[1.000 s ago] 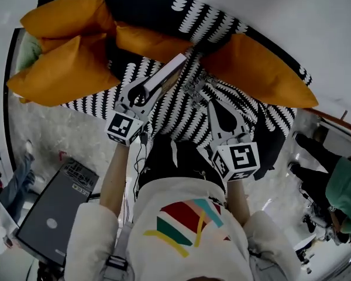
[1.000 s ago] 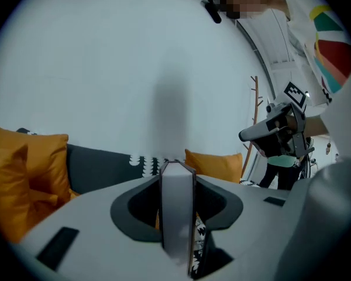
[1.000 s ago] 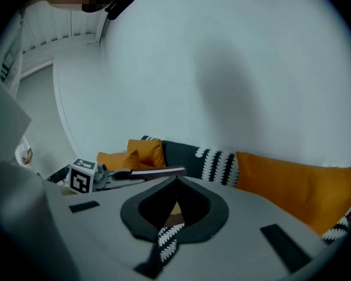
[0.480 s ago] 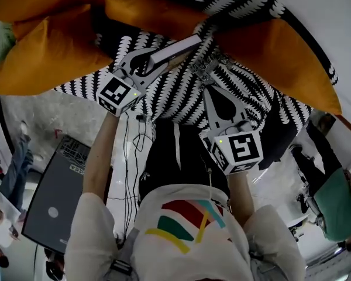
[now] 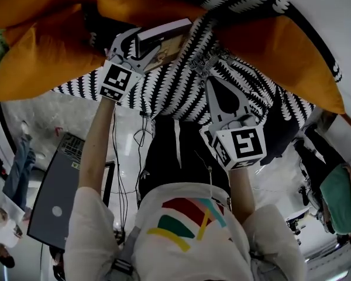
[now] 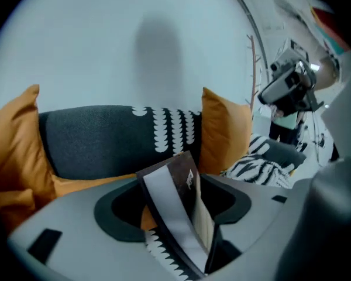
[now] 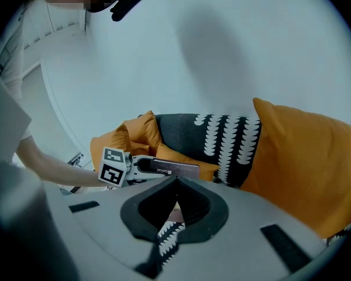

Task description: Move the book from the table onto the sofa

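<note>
Dark-covered with a pale band down its face, the book [image 5: 164, 35] stands tilted between the jaws of the left gripper [image 5: 143, 44], low over the seat of the sofa [image 5: 181, 92] and close to the orange cushions [image 5: 47, 45] piled at its left end. The jaws have just been opening and now stand apart, with the book leaning loose between them rather than clamped. Its lower edge is down at the patterned fabric, though whether it rests there cannot be told. The right gripper [image 5: 209, 81] hangs nearby over the same seat, jaws together and holding nothing. The sofa is covered in black with rows of white scallop marks, its dark grey backrest [image 6: 99, 136] set against a plain white wall [image 6: 134, 34]. Another orange cushion [image 5: 281, 51] leans at the right end. Beyond the seat's front edge lies a pale marbled floor [image 5: 41, 122], with cables [image 5: 120, 168] and a dark grey case [image 5: 58, 198] on it. A person in a green top [image 5: 342, 195] shows at the right edge of the head view.
</note>
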